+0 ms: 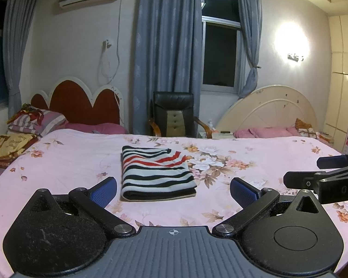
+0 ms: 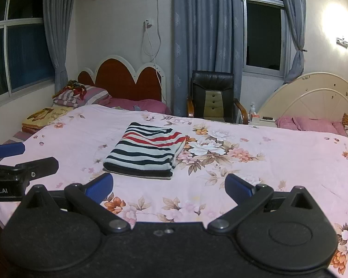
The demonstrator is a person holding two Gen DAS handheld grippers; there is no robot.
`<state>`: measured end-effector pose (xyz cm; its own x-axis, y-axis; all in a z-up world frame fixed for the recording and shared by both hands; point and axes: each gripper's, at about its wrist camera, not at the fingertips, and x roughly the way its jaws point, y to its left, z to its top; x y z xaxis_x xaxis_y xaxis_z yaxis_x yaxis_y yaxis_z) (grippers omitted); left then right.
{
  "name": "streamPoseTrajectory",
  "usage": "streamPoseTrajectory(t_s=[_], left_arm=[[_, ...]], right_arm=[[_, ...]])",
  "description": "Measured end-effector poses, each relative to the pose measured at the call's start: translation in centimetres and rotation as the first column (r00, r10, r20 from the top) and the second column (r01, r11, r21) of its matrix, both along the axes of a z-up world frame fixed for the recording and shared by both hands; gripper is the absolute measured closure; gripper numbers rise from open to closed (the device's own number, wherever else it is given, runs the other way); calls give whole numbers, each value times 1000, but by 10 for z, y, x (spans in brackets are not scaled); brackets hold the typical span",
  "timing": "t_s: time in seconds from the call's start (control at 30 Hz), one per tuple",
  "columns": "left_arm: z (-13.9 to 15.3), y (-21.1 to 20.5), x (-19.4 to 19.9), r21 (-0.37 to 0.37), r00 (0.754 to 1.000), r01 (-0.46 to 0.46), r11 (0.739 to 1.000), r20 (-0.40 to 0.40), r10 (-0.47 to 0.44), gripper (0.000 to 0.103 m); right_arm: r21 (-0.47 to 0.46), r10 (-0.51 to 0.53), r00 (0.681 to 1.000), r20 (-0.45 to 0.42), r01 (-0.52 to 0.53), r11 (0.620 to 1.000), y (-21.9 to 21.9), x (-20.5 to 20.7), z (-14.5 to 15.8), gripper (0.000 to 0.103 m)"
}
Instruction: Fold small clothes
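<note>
Closest to us, our left tool [image 1: 172, 191] is spread wide and holds nothing. Our right tool [image 2: 169, 185] is spread wide too, and it is also bare. Both hang over the near edge of the bed [image 1: 69, 153], not touching it.

Just past the tools, at 12 o'clock, lies the striped top [image 1: 156, 172]. It is folded into a neat flat block on the flowery pink sheet. In the right view the striped top [image 2: 148, 149] sits a bit toward 11 o'clock. No tool touches it.

We think the folding of this piece is done, since the edges look even and stacked. Next we would need a new small piece to fold, but we see none laid out. Or we could press this one flat or move it aside.

Farther back, at 12 o'clock, stands a black chair [image 1: 172, 113].

The left view shows the right tool at 3 o'clock. The right view shows the left tool at 9 o'clock, and more of the left window [image 2: 18, 53].
</note>
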<state>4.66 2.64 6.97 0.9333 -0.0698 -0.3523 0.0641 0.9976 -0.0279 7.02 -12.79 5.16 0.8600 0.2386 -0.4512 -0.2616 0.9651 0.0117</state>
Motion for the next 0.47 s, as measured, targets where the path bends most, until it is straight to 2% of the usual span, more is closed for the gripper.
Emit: streamPoseTrajectory(t_s=[0.33,0.47], left_arm=[[-3,2,2,14,1000,3,1000,-4,-3,1],[-2,4,0,-1,1000,-14,1000,12,14,1]], right_arm=[[4,9,1000,-4,-9,1000,3,2,-3,1],[5,12,1000,-3,-12,1000,4,3,-4,1]])
